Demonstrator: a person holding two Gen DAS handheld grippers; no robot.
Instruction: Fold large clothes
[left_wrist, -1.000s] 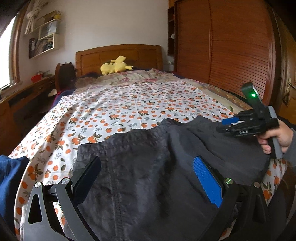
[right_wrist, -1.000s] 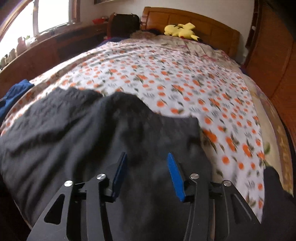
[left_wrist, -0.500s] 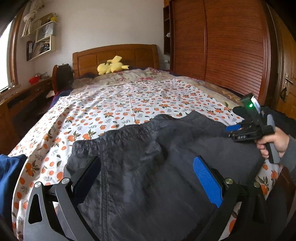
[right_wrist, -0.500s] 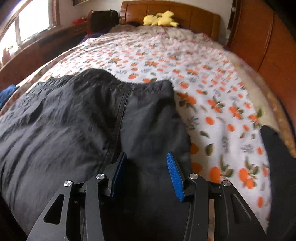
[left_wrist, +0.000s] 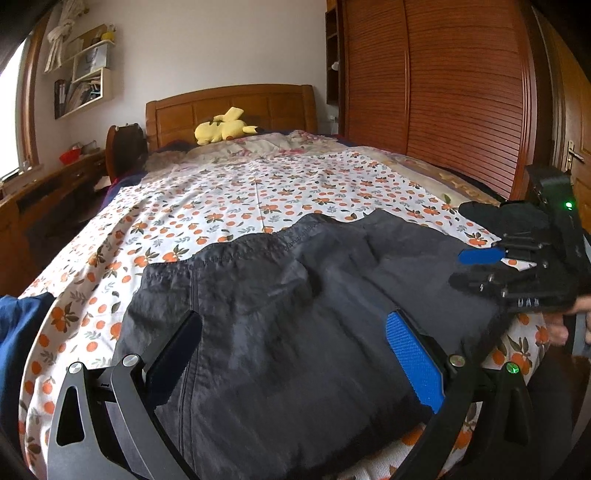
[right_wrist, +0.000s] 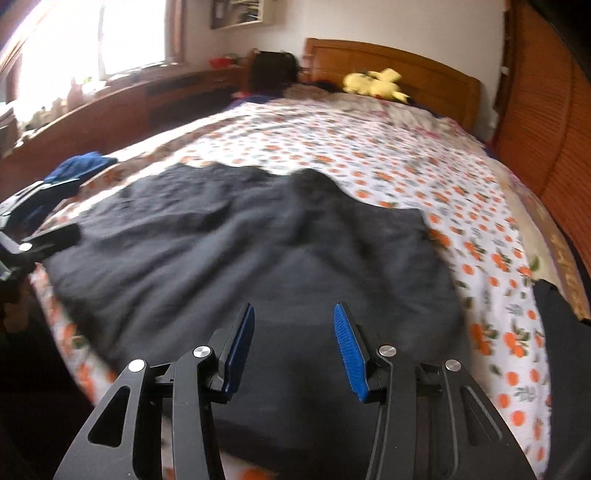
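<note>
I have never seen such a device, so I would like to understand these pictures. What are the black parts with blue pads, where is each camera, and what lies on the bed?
There is no robot: a person holds one hand-held gripper in each hand, each with a camera looking along its two fingers. In the left camera's picture, the left hand-held gripper is open above the dark grey garment, and the right one appears at the picture's right edge. In the right camera's picture, which is blurred, the right hand-held gripper is also open and holds nothing. The garment lies spread on the orange-patterned bedsheet. A yellow plush toy rests near the headboard.
</note>
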